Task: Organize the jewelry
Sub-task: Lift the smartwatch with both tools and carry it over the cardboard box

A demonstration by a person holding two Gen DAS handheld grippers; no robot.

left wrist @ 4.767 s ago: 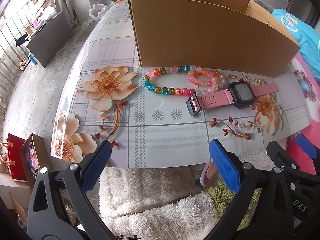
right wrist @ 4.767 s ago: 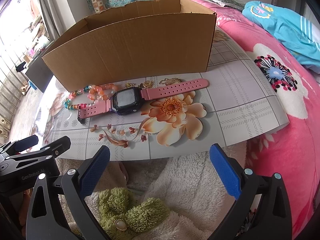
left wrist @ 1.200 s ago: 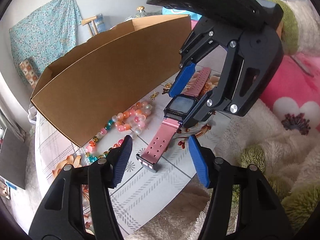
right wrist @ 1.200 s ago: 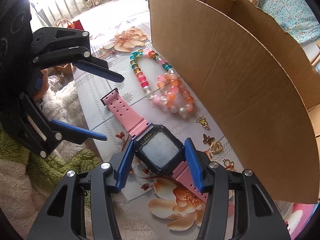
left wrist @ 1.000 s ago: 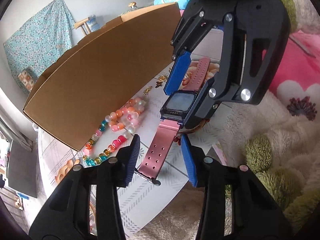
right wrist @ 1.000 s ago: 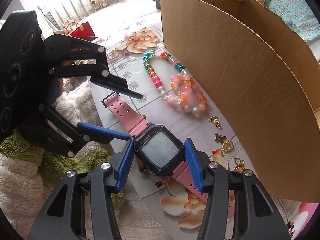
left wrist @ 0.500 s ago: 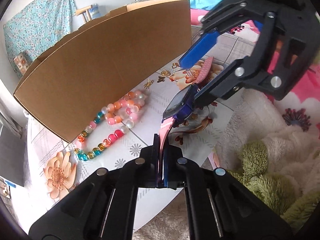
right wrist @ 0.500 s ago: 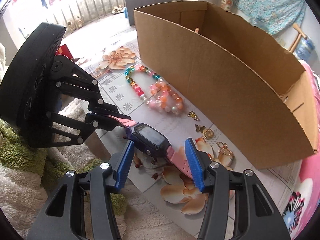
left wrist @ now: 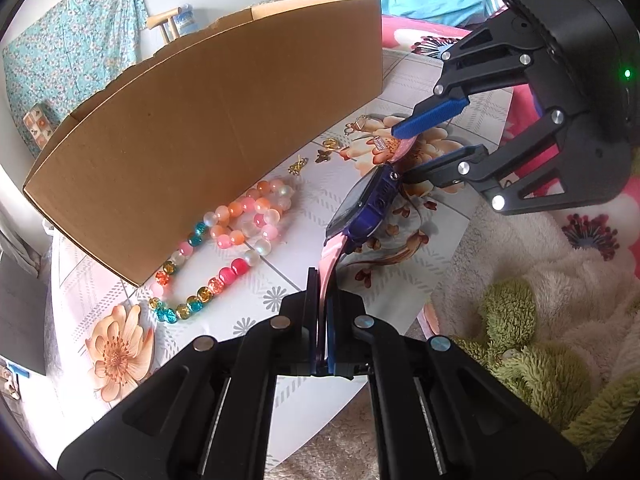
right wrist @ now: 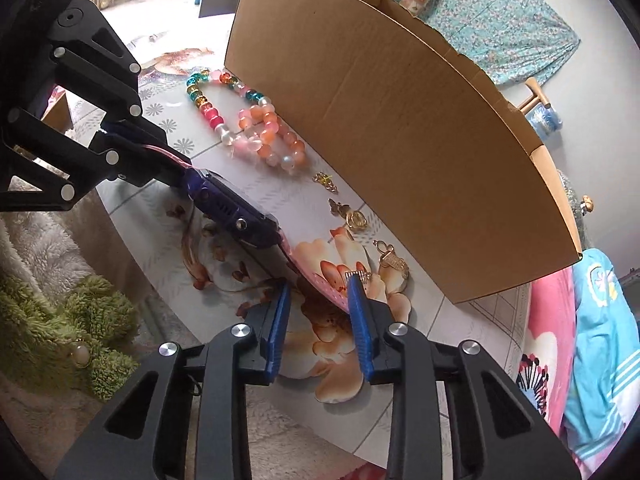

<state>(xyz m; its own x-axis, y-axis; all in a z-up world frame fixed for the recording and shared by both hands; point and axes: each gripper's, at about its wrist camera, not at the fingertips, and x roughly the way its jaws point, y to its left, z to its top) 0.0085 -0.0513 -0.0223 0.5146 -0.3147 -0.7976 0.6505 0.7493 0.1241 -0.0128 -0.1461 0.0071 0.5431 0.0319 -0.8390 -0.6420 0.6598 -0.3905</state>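
- Left gripper (left wrist: 323,322) pinches one strap of the watch (left wrist: 366,204), lifted before the box (left wrist: 208,136).
- Right gripper (right wrist: 318,322) has just been closing around the other strap, pads not yet pressing.
- Beads (left wrist: 240,228) lie beside the box.

One watch (left wrist: 362,208) — two bead bracelets (left wrist: 224,248) — one box (left wrist: 208,128).

Matt cardboard box (left wrist: 208,120); glossy glass-like beads (left wrist: 240,224); fluffy cloth (left wrist: 560,288).

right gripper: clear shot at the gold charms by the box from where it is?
Probably not yet. The right gripper straddles the watch strap, which the left gripper holds, and the strap lies between it and the gold charms.
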